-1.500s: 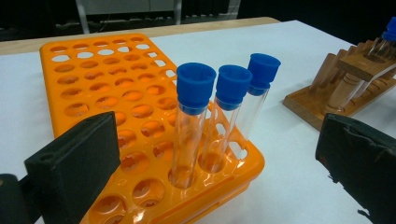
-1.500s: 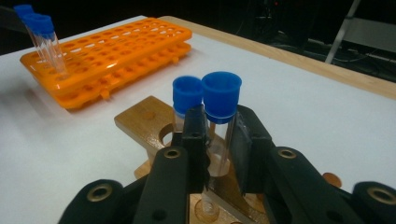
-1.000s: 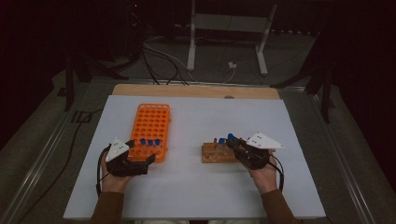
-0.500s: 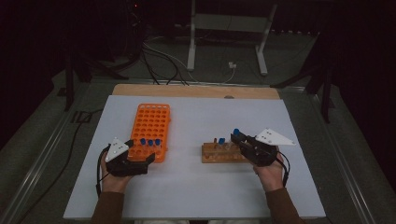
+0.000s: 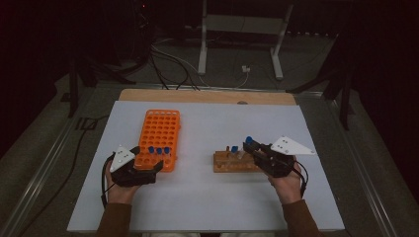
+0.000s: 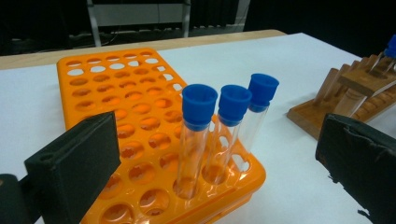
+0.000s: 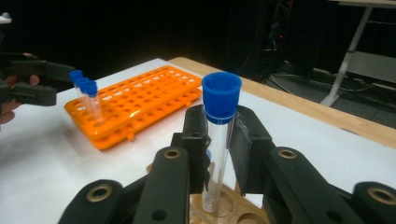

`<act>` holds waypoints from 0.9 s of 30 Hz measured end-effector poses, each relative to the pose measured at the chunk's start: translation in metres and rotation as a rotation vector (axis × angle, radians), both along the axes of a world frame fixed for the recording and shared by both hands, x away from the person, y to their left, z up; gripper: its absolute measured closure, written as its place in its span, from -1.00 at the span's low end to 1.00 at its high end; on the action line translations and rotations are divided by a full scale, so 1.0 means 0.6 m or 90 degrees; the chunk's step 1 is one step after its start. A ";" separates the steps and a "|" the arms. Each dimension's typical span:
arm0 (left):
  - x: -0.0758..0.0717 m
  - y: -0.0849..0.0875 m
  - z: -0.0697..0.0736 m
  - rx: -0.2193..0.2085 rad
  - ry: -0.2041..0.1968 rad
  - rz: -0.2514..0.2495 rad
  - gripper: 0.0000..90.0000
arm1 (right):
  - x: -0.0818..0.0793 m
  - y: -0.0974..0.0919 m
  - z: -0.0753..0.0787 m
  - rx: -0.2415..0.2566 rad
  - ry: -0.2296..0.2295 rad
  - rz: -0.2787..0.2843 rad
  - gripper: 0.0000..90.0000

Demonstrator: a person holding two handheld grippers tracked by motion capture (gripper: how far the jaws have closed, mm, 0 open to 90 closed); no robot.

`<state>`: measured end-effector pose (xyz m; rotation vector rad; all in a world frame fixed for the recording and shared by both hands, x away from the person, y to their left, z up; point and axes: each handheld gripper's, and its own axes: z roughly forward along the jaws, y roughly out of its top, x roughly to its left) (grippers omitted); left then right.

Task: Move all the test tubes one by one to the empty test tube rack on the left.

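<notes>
My right gripper [image 5: 254, 150] is shut on a clear test tube with a blue cap [image 5: 248, 141], held upright over the wooden rack [image 5: 232, 162]. In the right gripper view the tube [image 7: 219, 140] stands between the two pads, with its lower end at a hole of the wooden rack [image 7: 224, 210]. Another blue-capped tube [image 5: 234, 149] stands in that rack. My left gripper [image 5: 148, 170] stands open at the near end of the orange rack [image 5: 159, 128]. Three blue-capped tubes [image 6: 219, 121] stand in the orange rack [image 6: 116, 107], beyond the open jaws.
The white table top [image 5: 207, 207] has free room in front of both racks and between them. A wooden strip [image 5: 207, 96] runs along its far edge. Beyond it are cables and a metal stand [image 5: 237, 44] on the dark floor.
My right gripper has risen a little with the blue-capped tube, drawing it up out of the wooden rack. The left gripper has stayed where it was.
</notes>
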<state>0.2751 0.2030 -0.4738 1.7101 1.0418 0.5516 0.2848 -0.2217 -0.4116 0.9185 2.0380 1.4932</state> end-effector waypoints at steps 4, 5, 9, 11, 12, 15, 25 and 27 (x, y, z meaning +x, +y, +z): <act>-0.002 -0.003 0.006 -0.002 -0.009 0.002 -0.98 | -0.005 0.009 -0.003 -0.004 0.002 0.013 0.72; -0.003 -0.004 0.007 -0.002 -0.010 0.002 -0.98 | -0.006 0.012 -0.003 -0.003 0.003 0.015 0.72; -0.005 -0.008 0.013 -0.004 -0.017 0.000 -0.98 | -0.010 0.025 -0.004 -0.009 0.003 0.032 0.72; -0.005 -0.010 0.015 -0.006 -0.019 0.000 -0.98 | -0.012 0.032 -0.004 -0.010 0.003 0.038 0.72; -0.006 -0.010 0.016 -0.006 -0.020 -0.001 -0.98 | -0.012 0.035 -0.004 -0.012 0.001 0.042 0.72; -0.008 -0.012 0.020 -0.007 -0.025 -0.002 -0.98 | -0.015 0.043 -0.003 -0.013 0.000 0.051 0.72; -0.017 -0.034 0.041 -0.006 -0.050 -0.018 -0.98 | -0.015 0.069 -0.006 -0.010 0.008 0.077 0.71; -0.018 -0.041 0.044 -0.007 -0.053 -0.025 -0.98 | -0.015 0.076 -0.007 -0.008 0.012 0.084 0.71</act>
